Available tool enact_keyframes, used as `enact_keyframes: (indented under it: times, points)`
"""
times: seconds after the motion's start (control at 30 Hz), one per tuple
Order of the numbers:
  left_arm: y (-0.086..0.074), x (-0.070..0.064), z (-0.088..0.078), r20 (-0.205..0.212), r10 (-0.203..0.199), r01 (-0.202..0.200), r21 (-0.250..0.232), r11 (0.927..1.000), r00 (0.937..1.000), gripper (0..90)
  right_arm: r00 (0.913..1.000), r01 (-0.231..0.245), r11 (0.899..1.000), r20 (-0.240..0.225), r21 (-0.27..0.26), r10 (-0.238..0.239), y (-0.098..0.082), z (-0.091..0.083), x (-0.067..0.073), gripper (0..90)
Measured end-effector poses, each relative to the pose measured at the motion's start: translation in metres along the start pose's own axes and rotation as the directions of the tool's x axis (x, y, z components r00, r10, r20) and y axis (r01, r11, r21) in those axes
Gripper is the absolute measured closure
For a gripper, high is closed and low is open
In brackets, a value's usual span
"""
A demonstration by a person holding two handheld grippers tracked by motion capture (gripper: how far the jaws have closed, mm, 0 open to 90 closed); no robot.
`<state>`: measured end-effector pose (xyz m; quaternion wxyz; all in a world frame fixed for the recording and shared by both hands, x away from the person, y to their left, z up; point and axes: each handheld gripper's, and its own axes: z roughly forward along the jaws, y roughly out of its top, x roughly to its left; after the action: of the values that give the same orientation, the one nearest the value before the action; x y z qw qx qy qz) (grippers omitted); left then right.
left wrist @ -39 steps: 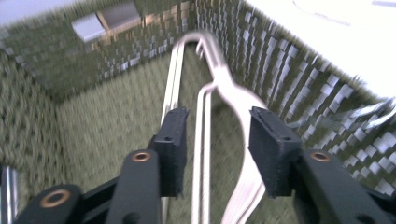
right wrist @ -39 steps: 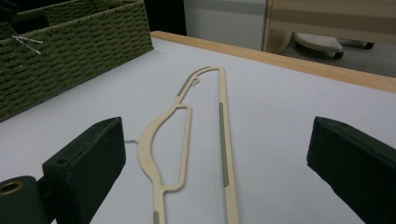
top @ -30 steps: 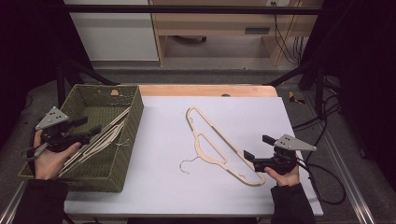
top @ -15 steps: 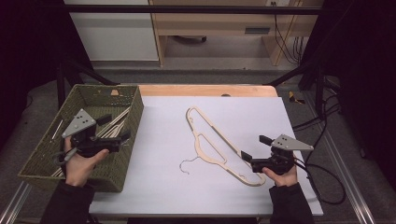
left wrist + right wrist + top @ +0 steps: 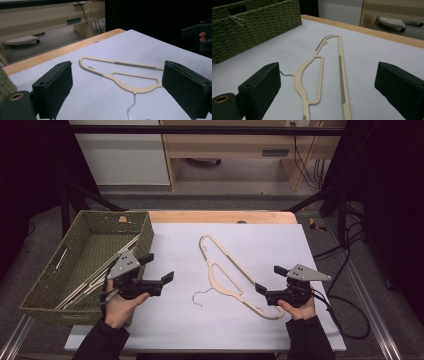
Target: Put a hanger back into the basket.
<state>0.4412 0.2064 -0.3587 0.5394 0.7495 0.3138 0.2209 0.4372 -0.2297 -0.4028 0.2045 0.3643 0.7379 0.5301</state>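
A beige hanger (image 5: 225,270) with a thin wire hook lies flat on the white table top (image 5: 175,330), and in the left gripper view the hanger (image 5: 120,63) lies straight ahead of my jaws. My left gripper (image 5: 160,267) hovers at the basket's right edge, pointing toward the hanger. Its jaws have just been opening and now stand wide, with nothing between them (image 5: 117,75). My right gripper (image 5: 268,278) is open beside the hanger's near end, and its jaws (image 5: 328,72) frame the hanger (image 5: 340,65) without touching it.
A green woven basket (image 5: 50,290) stands at the table's left with several pale hangers (image 5: 105,265) inside; its wall (image 5: 257,27) shows past the right gripper. A wooden strip (image 5: 225,216) edges the table's far side. Cables trail off at the right.
My left gripper has moved rightward from over the basket's left side to its right edge, and its jaws stand wider. The right gripper and the hanger on the table have stayed put.
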Motion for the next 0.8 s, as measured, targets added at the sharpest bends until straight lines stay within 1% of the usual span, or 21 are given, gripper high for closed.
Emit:
enact_keyframes:
  times: [0.13,0.17,0.27,0.33,0.47,0.57,0.67,0.7,0.8]
  points:
    - [-0.006,-0.007,0.013,0.028,-0.011,0.011,0.017,0.9998,0.9995,9.5,1.0000,-0.001,1.000,0.000,0.001,0.001,0.000,0.000,0.001,6.4]
    - [-0.008,-0.008,0.016,0.033,-0.010,0.009,0.030,0.9995,0.9994,9.4,1.0000,-0.003,1.000,0.000,0.001,0.003,0.000,0.000,0.001,6.3]
    - [-0.011,-0.013,0.025,0.045,-0.011,0.009,0.046,0.9989,0.9990,9.6,1.0000,-0.003,1.000,0.000,0.001,0.003,0.000,0.000,0.001,6.3]
    - [-0.014,-0.016,0.033,0.053,-0.009,0.006,0.067,0.9977,0.9985,9.7,1.0000,-0.002,1.000,-0.003,-0.001,0.002,0.000,0.000,0.000,6.3]
    - [-0.018,-0.020,0.046,0.064,-0.011,0.005,0.094,0.9956,0.9979,9.9,1.0000,-0.003,1.000,0.000,0.005,0.003,-0.001,0.001,0.001,6.4]
    - [-0.022,-0.022,0.055,0.071,-0.013,0.004,0.120,0.9928,0.9974,10.3,1.0000,-0.005,1.000,-0.003,0.006,0.005,-0.001,0.001,0.001,6.4]
    - [-0.027,-0.025,0.067,0.078,-0.013,0.001,0.154,0.9881,0.9969,11.0,1.0000,-0.007,1.000,-0.004,0.003,0.007,-0.001,0.000,0.001,6.5]
    - [-0.028,-0.026,0.069,0.079,-0.015,0.003,0.156,0.9877,0.9968,11.7,1.0000,0.004,1.000,-0.007,0.001,-0.004,-0.001,0.001,0.000,6.6]
    - [-0.032,-0.028,0.080,0.079,-0.016,0.002,0.180,0.9837,0.9967,13.1,0.9999,-0.002,1.000,-0.011,0.011,0.002,-0.001,0.002,0.002,6.6]
